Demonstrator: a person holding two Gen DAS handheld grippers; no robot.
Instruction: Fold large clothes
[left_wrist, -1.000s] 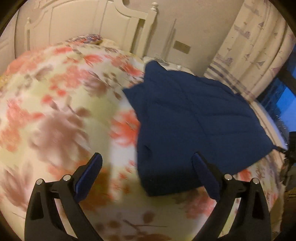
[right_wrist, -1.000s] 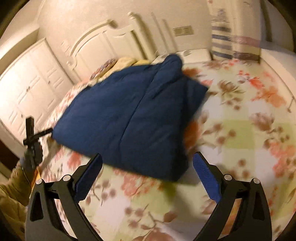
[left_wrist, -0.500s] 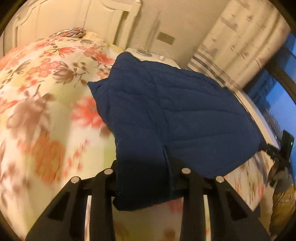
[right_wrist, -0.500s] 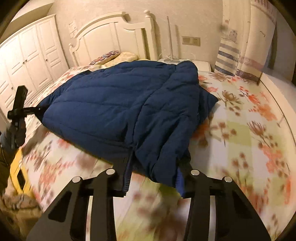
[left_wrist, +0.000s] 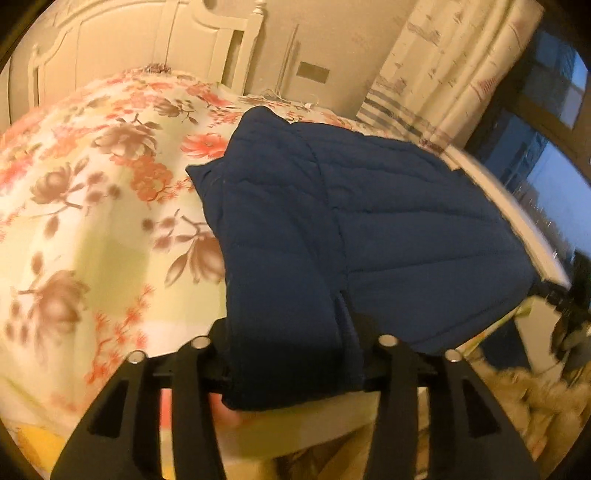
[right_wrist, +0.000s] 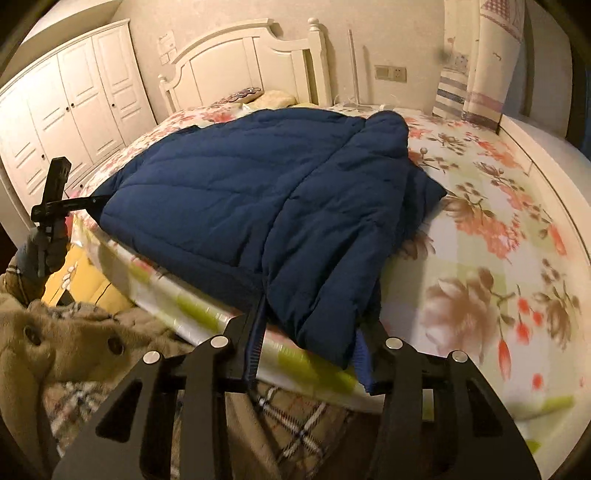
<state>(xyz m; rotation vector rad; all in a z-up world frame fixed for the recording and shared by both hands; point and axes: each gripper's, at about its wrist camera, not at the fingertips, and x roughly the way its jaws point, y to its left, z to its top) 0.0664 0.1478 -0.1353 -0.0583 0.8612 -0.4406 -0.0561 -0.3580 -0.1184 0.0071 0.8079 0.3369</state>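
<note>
A dark blue quilted jacket (left_wrist: 369, 229) lies folded on the floral bedspread (left_wrist: 92, 206), its near hem at the bed's front edge. My left gripper (left_wrist: 291, 354) is shut on the hem at one front corner. My right gripper (right_wrist: 310, 343) is shut on the hem at the other front corner of the jacket (right_wrist: 240, 192). The left gripper also shows far left in the right wrist view (right_wrist: 94, 201), at the jacket's corner. The fingertips are hidden in the fabric.
A white headboard (right_wrist: 251, 66) and a wardrobe (right_wrist: 66, 96) stand at the back. Curtains (left_wrist: 443, 74) and a dark window (left_wrist: 546, 155) are to the right. The person's tan coat and plaid cloth (right_wrist: 74, 350) are below the bed's edge (right_wrist: 207, 314).
Both grippers were open above the bed a second ago. They dropped to the jacket's near hem, closed on it, and have drawn back toward the bed's front edge with it.
</note>
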